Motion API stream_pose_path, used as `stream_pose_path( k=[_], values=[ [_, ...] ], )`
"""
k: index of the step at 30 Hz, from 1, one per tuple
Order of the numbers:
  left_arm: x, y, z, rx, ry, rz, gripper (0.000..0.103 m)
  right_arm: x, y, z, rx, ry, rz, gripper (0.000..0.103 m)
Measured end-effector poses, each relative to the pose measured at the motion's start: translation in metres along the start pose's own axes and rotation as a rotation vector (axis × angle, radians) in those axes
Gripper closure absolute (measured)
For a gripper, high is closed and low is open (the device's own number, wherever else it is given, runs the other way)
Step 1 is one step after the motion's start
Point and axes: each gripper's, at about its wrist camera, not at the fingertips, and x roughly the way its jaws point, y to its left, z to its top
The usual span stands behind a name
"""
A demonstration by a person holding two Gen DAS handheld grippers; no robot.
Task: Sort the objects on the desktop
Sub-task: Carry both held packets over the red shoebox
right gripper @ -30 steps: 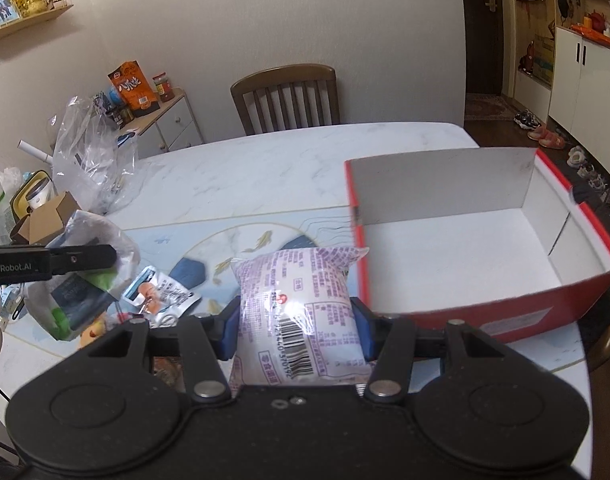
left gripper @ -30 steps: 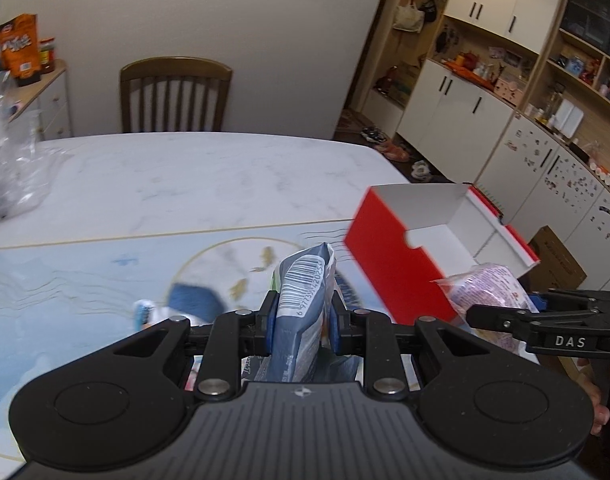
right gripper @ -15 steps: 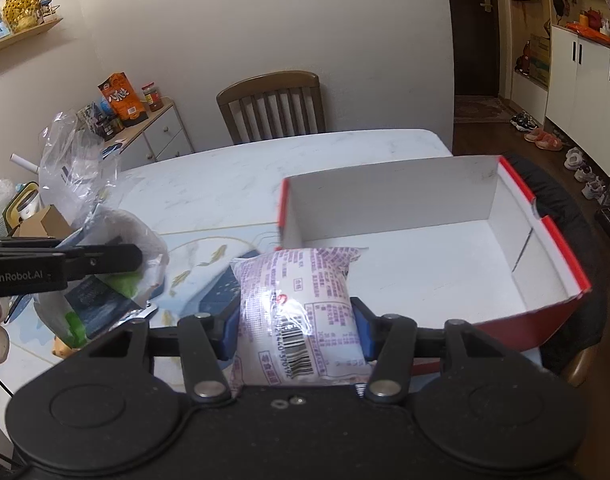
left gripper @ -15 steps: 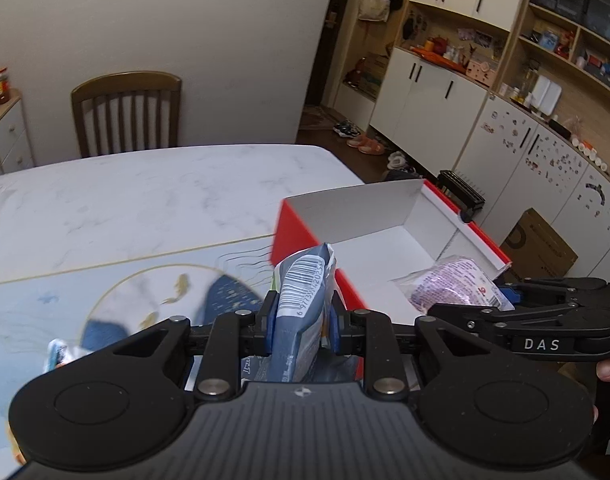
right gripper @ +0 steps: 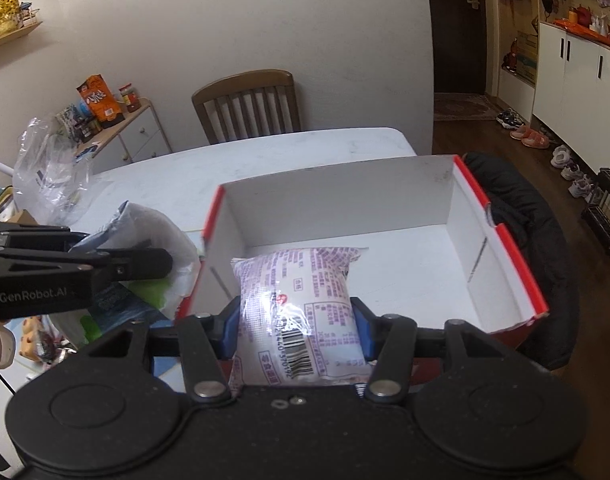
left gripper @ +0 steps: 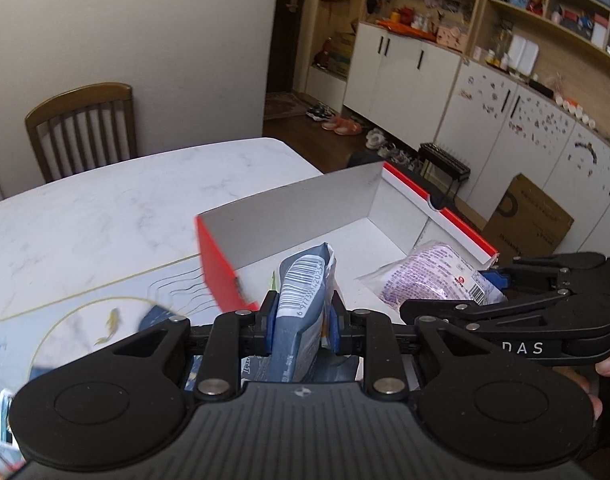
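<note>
A white marble worktop [right gripper: 289, 152] carries a red cardboard box [right gripper: 501, 240] with a white inside, open at the top. Over its near edge the right tongs [right gripper: 297, 330] clamp a purple-printed snack packet [right gripper: 301, 304]. Beside them, the left tongs [left gripper: 301, 324] pinch a blue-grey foil pouch [left gripper: 301, 300] upright above the box's left corner.

The box [right gripper: 457, 208] sits on the table [right gripper: 265, 152], a chair [right gripper: 247, 104] behind, a bag [right gripper: 49, 168] left.
</note>
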Motion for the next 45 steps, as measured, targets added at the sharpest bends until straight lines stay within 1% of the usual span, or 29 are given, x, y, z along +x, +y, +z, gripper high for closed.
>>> stream_pose_path(
  k=[7,13,16,24,26,35,39,45],
  values=[
    [0.033,-0.024,0.013,0.078,0.025,0.008,0.08,0.014,-0.023,0.005,-0.002,0.016,-0.025,0.05],
    [0.06,-0.035,0.027,0.124,0.044,0.001,0.08,0.028,-0.039,0.011,-0.01,0.026,-0.041,0.05],
    [0.076,-0.039,0.029,0.148,0.065,-0.002,0.08,0.039,-0.049,0.012,-0.003,0.045,-0.042,0.05],
    [0.122,-0.041,0.032,0.2,0.144,0.025,0.08,0.071,-0.062,0.016,-0.018,0.082,-0.044,0.051],
    [0.131,-0.04,0.031,0.206,0.165,0.028,0.08,0.079,-0.066,0.016,-0.007,0.099,-0.041,0.052],
    [0.157,-0.034,0.031,0.228,0.218,0.039,0.08,0.104,-0.07,0.013,-0.043,0.137,-0.036,0.052],
    [0.164,-0.03,0.03,0.224,0.249,0.03,0.08,0.111,-0.065,0.01,-0.099,0.19,-0.044,0.052],
    [0.175,-0.029,0.03,0.222,0.295,0.016,0.08,0.112,-0.064,0.009,-0.116,0.223,-0.049,0.051]
  ],
)
